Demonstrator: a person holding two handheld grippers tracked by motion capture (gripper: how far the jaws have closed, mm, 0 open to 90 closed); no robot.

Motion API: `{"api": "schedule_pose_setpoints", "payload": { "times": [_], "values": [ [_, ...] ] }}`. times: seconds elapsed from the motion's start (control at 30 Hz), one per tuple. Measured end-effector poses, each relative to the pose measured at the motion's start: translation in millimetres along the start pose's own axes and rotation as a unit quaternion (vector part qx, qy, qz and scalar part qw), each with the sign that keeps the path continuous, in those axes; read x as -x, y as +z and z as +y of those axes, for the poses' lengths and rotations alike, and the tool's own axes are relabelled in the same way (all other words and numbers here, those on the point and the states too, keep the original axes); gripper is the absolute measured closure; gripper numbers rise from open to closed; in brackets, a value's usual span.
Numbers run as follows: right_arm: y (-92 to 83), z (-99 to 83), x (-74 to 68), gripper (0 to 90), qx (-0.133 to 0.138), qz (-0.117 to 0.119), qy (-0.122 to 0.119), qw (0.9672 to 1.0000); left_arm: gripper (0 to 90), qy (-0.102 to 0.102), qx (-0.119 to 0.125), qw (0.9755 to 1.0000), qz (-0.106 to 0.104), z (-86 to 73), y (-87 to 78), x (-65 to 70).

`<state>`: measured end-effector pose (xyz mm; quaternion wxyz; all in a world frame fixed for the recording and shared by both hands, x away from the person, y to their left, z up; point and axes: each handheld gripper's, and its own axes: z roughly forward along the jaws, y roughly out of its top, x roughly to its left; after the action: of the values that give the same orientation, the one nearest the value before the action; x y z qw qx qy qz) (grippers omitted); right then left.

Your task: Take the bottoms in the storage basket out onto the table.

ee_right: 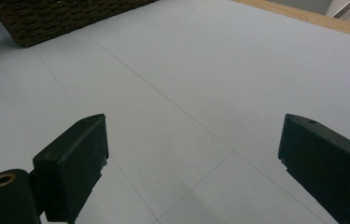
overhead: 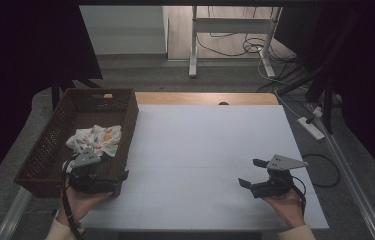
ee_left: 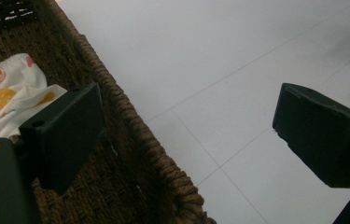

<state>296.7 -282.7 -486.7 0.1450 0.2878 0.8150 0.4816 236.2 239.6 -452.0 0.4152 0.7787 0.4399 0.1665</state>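
**Both grippers spread wide, printed cloth sits in the basket**

Quickly: high view, left gripper [overhead: 106, 181] at lower left of the frame, held by the person's left hand [overhead: 82, 200], jaws spread and nothing between them. It sits at the near right corner of the dark brown woven wicker basket [overhead: 45, 150]. In the left gripper view one jaw hangs over the basket's inside and the other over the white table sheet [ee_left: 219, 70], with the braided rim running between them.

White crumpled cloth with orange and yellow fruit print [overhead: 96, 138] lies inside the basket, centre left of the high view, just beyond the left gripper; contact cannot be told. In the left gripper view the cloth [ee_left: 9, 93] shows at left edge, partly behind the left jaw.

Right gripper [overhead: 253, 173] at lower right of the high view, in the person's right hand [overhead: 287, 205], jaws spread, nothing gripped, over bare white sheet, well apart from the basket. The right gripper view shows the basket corner [ee_right: 60, 18] at upper left.
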Motion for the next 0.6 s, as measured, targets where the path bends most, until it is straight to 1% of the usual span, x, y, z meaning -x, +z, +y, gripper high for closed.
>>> {"api": "schedule_pose_setpoints", "payload": {
  "times": [0.07,0.1,0.6],
  "values": [
    [0.5,-0.4,-0.2,8.8,-0.002,0.003,0.0,1.0,9.1,-0.001,0.002,1.0,-0.001,0.0,-0.7,-0.6],
    [0.6,-0.5,-0.3,8.8,-0.003,0.003,-0.001,1.0,9.1,-0.006,0.006,1.0,-0.003,-0.2,-1.4,-1.6],
    [2.6,-0.5,0.1,8.9,-0.008,0.005,-0.003,0.9999,9.1,-0.007,0.008,0.9999,-0.006,-1.3,-2.3,-1.6]
  ]
}}
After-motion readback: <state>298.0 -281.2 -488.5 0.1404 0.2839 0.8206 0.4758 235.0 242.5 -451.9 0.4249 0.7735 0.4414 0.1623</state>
